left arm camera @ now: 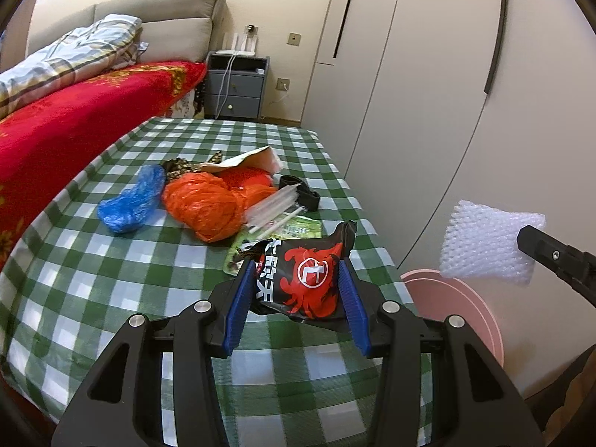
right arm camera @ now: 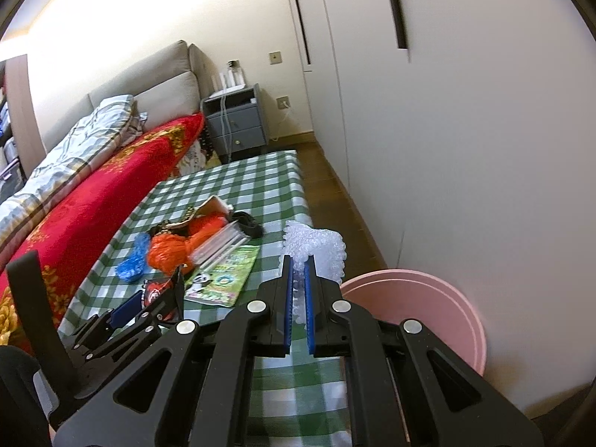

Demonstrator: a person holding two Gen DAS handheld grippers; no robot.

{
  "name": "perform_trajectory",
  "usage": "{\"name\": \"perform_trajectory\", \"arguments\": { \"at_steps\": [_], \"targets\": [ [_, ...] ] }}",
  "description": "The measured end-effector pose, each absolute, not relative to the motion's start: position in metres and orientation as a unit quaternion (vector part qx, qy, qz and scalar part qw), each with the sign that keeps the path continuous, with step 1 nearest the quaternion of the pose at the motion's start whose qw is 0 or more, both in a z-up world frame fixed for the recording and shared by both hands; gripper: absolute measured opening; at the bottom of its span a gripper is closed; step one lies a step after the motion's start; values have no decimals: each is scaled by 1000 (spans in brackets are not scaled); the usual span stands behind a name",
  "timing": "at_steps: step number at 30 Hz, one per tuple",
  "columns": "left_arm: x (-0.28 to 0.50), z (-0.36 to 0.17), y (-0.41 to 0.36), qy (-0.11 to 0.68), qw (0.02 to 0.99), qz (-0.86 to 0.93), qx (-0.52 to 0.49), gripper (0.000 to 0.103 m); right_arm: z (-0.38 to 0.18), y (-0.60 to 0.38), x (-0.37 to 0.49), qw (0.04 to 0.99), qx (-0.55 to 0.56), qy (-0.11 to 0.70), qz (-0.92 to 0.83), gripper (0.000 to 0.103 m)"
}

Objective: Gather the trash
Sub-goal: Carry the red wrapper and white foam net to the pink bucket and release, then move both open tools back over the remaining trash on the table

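Note:
My left gripper is shut on a black and red snack wrapper and holds it just above the green checked table. My right gripper is shut on a piece of white bubble wrap, held in the air over the table's right edge beside the pink bin. From the left wrist view the bubble wrap hangs above the pink bin. More trash lies on the table: an orange plastic bag, a blue plastic cover, clear straws and a green packet.
A bed with a red blanket runs along the table's left side. A white wardrobe stands on the right, close behind the bin. A grey nightstand is at the far end. A black strap and a torn paper bag lie among the trash.

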State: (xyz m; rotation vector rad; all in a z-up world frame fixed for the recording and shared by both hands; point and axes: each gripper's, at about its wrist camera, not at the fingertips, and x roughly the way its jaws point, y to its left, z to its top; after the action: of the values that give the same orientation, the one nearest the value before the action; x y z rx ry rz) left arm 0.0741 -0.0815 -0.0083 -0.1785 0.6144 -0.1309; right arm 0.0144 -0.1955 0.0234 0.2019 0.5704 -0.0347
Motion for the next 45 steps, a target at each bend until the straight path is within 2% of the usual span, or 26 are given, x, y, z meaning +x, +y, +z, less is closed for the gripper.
{"name": "perform_trajectory", "arguments": {
  "at_steps": [22,39,41,42,44,45],
  "targets": [
    [89,-18,-161,303,932,-188,-65,45,31,-266,11,944,120,285,-115,6],
    [97,-35,-228,332,904,-267,-41,46,35,-297,11,937,126,292,-143,7],
    [98,-38,-234,340,899,-273,-37,50,32,-298,14,933,126,302,-147,12],
    [99,-40,-235,344,898,-273,-36,56,31,-300,14,932,128,304,-152,16],
    [99,-42,-233,348,896,-272,-43,57,31,-303,12,931,135,301,-158,36],
    [100,-43,-231,349,896,-270,-45,57,32,-303,11,931,136,299,-160,37]
  ]
}}
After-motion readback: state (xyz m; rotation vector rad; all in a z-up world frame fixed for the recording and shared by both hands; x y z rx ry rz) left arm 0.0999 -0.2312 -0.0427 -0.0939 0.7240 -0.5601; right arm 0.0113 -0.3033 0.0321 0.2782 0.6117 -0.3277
